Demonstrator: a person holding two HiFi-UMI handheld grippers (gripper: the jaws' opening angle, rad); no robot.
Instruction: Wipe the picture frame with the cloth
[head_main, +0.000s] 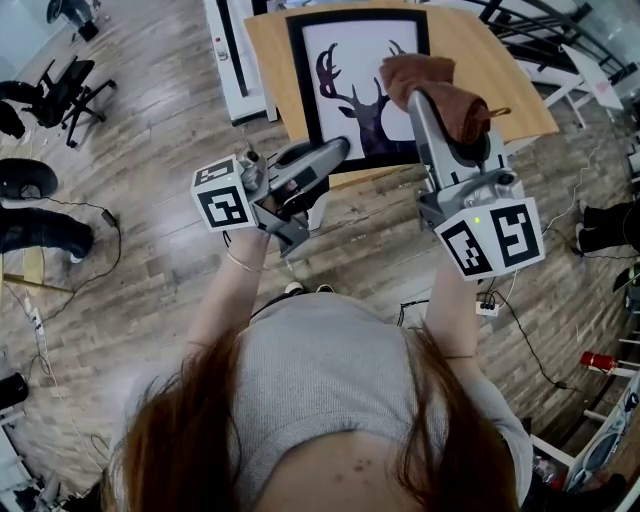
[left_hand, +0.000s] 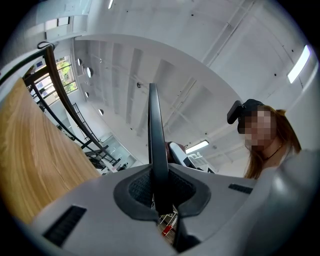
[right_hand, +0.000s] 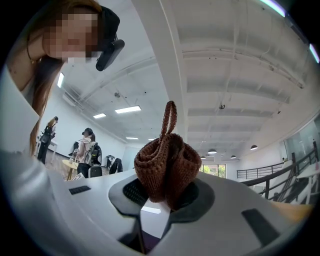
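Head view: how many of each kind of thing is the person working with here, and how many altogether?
picture frame: 1
cloth: 1
grippers: 2, the left gripper and the right gripper
wooden table: 1
Total: 5

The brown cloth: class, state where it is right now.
Head view, upper right: the cloth is bunched in the right gripper, overlapping the picture frame at its right edge.

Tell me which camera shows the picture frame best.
The head view: the picture frame faces it, deer print and black border visible. The left gripper view sees only its thin edge, clamped in the left hand-held gripper. The right gripper view shows mostly the cloth.
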